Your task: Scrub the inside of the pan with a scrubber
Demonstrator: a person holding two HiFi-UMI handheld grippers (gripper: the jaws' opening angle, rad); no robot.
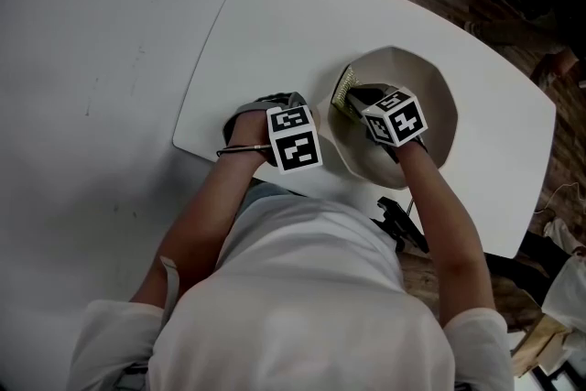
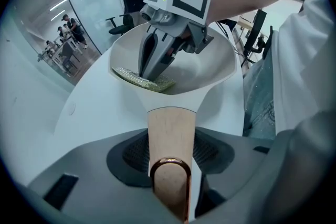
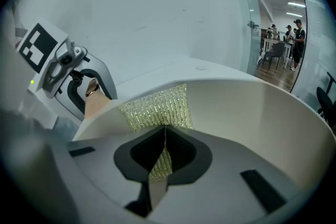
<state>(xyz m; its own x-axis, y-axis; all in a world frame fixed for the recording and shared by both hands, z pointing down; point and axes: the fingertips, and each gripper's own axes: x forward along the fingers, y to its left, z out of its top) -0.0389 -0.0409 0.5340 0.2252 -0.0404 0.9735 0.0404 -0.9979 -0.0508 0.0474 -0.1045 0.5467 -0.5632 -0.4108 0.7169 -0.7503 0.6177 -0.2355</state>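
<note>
**Inspector:** What carries the pan?

**Onlooker:** The white table (image 1: 275, 23) lies under the pan (image 1: 435, 96). The pan sits flat with its mouth up. I judge that this leaves its inside open from above for scrubbing.

**Inspector:** How is the pan secured?

**Onlooker:** The left gripper (image 2: 171, 149) stands at the pan's handle end and points steeply down. Its jaws are closed on the wooden handle (image 2: 171, 120). They stand fairly wide because the handle fills the space between them. I judge this to be a bracing hold, so the pan neither slides nor turns under the rubbing.

**Inspector:** And the working tool?

**Onlooker:** The right gripper (image 3: 165, 152) reaches into the pan at a slant. Its jaws are pinched together on one edge of the scrubber (image 3: 157, 107), a yellow-green glittery mesh pad.

**Inspector:** Where does the scrubber lie?

**Onlooker:** It is inside the pan, spread against the inner wall on the handle side and reaching up close to the pan's rim. It juts straight ahead of the right gripper's tips, between them and the pan wall, and touches the wall. I judge that the slant lays the pad's broad face on the wall, not its edge.

**Inspector:** Anything smaller?

**Onlooker:** A copper-coloured ring (image 2: 170, 160) sits on the handle at the end farthest from the pan's bowl, between the left jaws.
</note>
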